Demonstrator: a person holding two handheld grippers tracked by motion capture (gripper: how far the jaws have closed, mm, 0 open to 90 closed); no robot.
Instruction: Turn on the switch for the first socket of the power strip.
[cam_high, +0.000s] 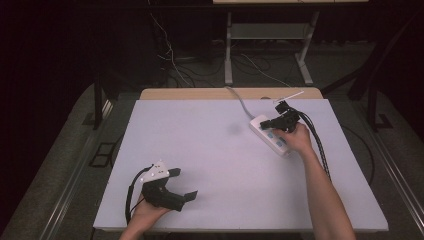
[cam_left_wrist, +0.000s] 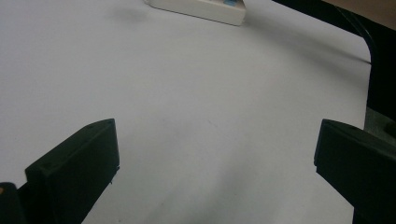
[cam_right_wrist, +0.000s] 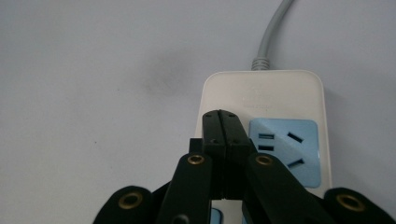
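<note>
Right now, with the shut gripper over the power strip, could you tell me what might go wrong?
1. The right gripper, jaws shut, sits above the power strip beside a blue socket; pressing down could slide the strip, since nothing braces it.
2. The strip lies near the table's right side; a push that way could move it toward the edge.
3. The left gripper rests open, too far to steady it.

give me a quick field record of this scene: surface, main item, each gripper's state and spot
surface: white table
main item: white power strip with blue socket faces, far right part of the table, grey cord running off the far edge
right gripper: jaws shut together, nothing between them, tips over the power strip beside a blue socket
left gripper: jaws wide open, nothing between them, near left part of the table, apart from the strip
</note>
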